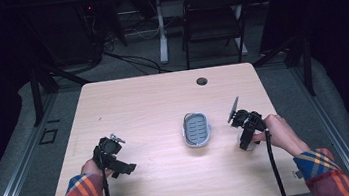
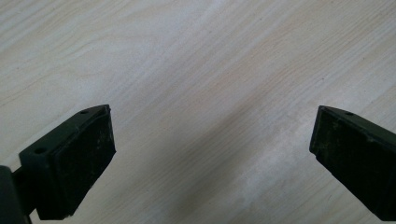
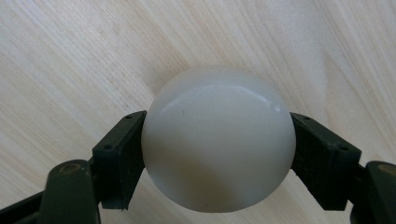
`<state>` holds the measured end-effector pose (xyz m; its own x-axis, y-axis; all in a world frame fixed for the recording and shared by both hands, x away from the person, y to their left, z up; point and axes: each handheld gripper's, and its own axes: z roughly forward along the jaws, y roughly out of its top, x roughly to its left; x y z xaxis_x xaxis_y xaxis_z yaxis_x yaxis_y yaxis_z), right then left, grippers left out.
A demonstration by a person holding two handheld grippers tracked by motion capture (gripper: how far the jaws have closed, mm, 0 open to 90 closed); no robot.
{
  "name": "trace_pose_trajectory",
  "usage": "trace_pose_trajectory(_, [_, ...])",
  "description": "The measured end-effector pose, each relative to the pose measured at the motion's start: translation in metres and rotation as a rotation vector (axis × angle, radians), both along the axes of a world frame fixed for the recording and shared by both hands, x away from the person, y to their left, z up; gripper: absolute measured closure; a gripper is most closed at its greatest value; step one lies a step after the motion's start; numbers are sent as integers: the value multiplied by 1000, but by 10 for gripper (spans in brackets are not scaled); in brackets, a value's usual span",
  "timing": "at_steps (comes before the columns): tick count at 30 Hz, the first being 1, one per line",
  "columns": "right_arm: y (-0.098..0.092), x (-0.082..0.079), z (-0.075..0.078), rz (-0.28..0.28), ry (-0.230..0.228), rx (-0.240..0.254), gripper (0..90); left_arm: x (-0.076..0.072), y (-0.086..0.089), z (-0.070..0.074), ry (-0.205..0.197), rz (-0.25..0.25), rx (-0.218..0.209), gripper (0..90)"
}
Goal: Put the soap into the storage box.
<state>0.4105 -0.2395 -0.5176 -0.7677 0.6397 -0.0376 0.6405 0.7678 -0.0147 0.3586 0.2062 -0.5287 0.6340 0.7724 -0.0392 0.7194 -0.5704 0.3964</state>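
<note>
So the high view sits above the person's side of the table (image 1: 163,104) and looks forward and down, far enough back to take in the whole tabletop plus the floor and a chair (image 1: 213,20) behind it. The left gripper view rides on the left gripper (image 2: 212,140), facing down, really close to the wood. The right gripper view is just as close, staring along its jaws at a white ball (image 3: 218,140). All three share the tabletop; which patch exactly, probably near each hand, hard to say.

Left claw (image 1: 120,166): held low, jaws spread wide apart.
Right claw (image 3: 218,154): jaws clamped, pointed downward, held by the hand (image 1: 280,133).
</note>
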Motion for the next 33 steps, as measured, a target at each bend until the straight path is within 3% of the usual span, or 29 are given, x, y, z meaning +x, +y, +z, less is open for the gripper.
trace_pose_trajectory(33, [29,18,10,41,-10,-5,243,0,0,0,8,-8,4,0])
